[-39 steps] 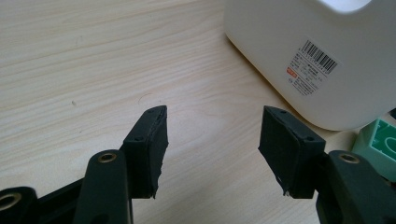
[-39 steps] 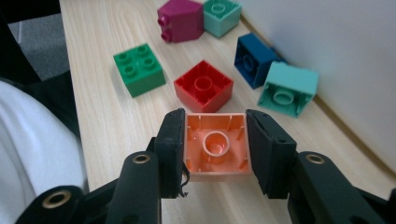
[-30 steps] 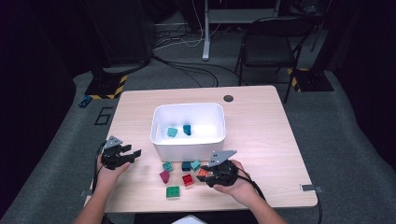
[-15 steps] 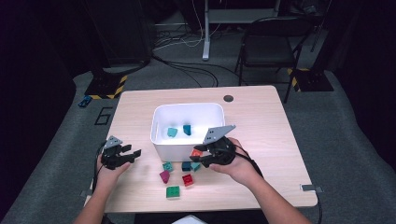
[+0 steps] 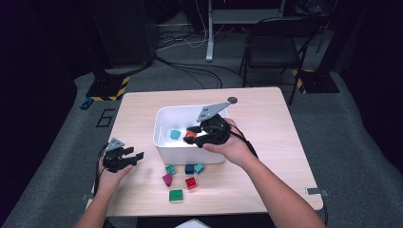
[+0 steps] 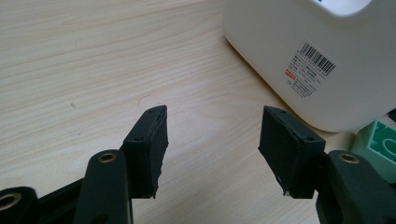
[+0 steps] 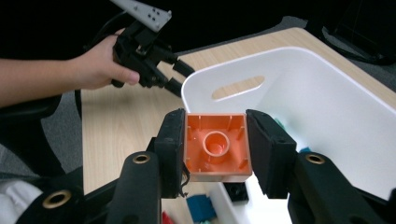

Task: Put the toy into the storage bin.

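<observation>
Right tongs: jaws clamped on an orange brick, hollow underside facing the camera, one pad flat on each side of it. Held over the near rim of the white bin, above its inside. A teal brick lies on the bin floor.

Left tongs: jaws wide apart, nothing between them, low over bare desk at the near left, well apart from the bin.

Loose bricks on the desk just near of the bin: two teal, one dark blue, a magenta brick, a red brick, a green brick nearest the edge.
</observation>
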`<state>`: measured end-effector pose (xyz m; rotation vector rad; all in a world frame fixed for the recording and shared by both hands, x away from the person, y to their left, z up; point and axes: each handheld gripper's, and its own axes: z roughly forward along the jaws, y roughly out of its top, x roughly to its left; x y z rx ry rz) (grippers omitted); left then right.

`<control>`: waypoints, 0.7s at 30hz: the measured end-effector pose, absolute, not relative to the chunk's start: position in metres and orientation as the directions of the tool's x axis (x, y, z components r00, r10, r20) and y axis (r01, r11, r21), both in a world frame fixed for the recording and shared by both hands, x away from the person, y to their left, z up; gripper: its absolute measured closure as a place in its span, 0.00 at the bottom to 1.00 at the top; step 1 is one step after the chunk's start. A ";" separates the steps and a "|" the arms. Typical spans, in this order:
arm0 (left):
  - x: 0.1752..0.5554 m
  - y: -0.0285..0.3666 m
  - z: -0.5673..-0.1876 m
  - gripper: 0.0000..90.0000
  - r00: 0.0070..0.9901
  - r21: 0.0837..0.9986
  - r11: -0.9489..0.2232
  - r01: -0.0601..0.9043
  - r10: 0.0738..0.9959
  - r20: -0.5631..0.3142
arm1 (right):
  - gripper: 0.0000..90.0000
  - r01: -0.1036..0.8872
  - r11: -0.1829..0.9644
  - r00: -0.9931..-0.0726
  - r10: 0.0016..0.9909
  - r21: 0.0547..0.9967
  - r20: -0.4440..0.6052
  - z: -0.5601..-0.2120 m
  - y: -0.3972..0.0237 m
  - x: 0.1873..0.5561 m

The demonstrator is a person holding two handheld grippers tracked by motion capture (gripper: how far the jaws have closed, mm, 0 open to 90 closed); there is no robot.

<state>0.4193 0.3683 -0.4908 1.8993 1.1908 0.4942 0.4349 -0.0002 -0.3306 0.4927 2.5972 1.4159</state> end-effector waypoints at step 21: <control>0.420 0.369 -0.489 0.46 0.487 0.801 -0.222 0.556 0.868 -0.097 | 0.65 0.238 0.525 -0.916 0.402 0.817 0.008 -0.353 0.045 0.510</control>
